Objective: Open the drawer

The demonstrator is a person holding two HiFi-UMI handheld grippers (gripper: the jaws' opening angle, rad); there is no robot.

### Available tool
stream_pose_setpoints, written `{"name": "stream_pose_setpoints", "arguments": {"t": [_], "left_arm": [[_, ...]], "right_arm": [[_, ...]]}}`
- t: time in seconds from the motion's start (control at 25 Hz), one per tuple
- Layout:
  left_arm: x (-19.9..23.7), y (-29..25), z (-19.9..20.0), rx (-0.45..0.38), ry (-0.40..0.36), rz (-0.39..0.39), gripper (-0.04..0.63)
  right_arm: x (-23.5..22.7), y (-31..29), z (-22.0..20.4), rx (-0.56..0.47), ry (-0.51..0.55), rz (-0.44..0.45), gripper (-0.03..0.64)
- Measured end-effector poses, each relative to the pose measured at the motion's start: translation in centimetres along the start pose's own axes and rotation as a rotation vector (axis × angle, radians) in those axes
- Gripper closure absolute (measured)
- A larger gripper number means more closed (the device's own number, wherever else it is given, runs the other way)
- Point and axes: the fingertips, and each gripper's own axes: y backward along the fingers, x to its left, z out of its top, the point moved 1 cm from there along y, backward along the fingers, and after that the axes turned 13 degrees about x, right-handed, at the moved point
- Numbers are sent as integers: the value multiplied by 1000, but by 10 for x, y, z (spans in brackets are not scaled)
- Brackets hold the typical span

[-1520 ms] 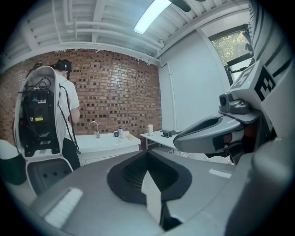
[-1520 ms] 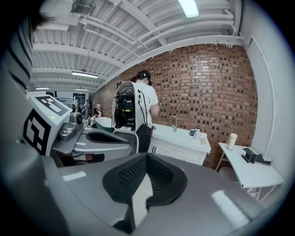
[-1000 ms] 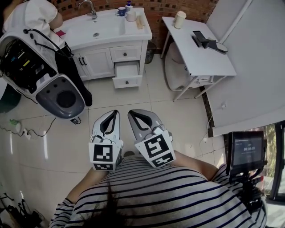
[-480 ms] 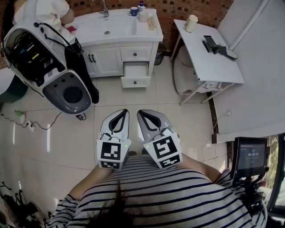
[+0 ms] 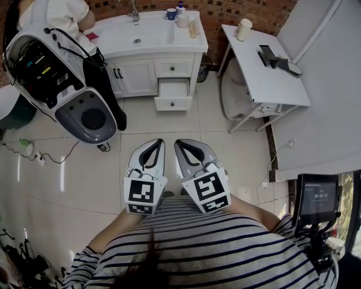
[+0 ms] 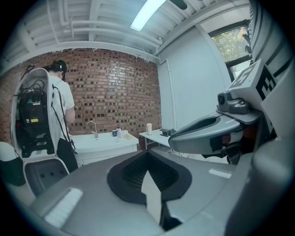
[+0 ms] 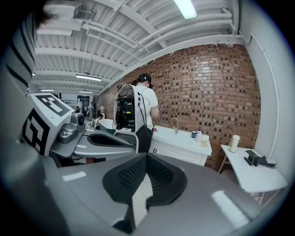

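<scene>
Left claw (image 5: 153, 142) is closed, pads together at the tips and empty; the left gripper view shows the jaws meeting with only floor tile glimpsed through the slit behind them. Right claw (image 5: 181, 143) is the same story, jaws together and holding nothing. The two hang side by side, just apart, low over the tiled floor (image 5: 225, 152) and close to the person's striped shirt (image 5: 214, 248), with their marker cubes (image 5: 140, 195) facing up at the head camera. Neither claw touches anything.

Now the drawer (image 5: 173, 103): it sits across the floor, well apart from both claws, in the right-hand stack of the white cabinet (image 5: 135, 78). It stands pulled out, its front forward of the cabinet face, under a shut top drawer (image 5: 173, 68). Above is the sink surface (image 5: 146, 35) with a faucet (image 5: 133, 10) and a few small cups at the back corner.

Left of the cabinet another person (image 5: 53, 14) faces the sink, carrying a big white-and-grey pack (image 5: 62, 79) on the back. To the right stands a white folding table (image 5: 271, 73) with a cup (image 5: 243, 28) and a dark device (image 5: 276, 59) on it. At the lower right, a small screen (image 5: 318, 197) is mounted on a stand. Both gripper views look toward a brick wall (image 7: 216, 92) behind the sink.
</scene>
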Motion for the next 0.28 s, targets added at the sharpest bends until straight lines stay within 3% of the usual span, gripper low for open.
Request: {"name": "stream_pose_setpoints", "arguments": {"t": [0.28], "left_arm": [[2, -2, -1, 8, 2, 2, 580]], "right_arm": [[-3, -3, -1, 8, 5, -3, 615]]}}
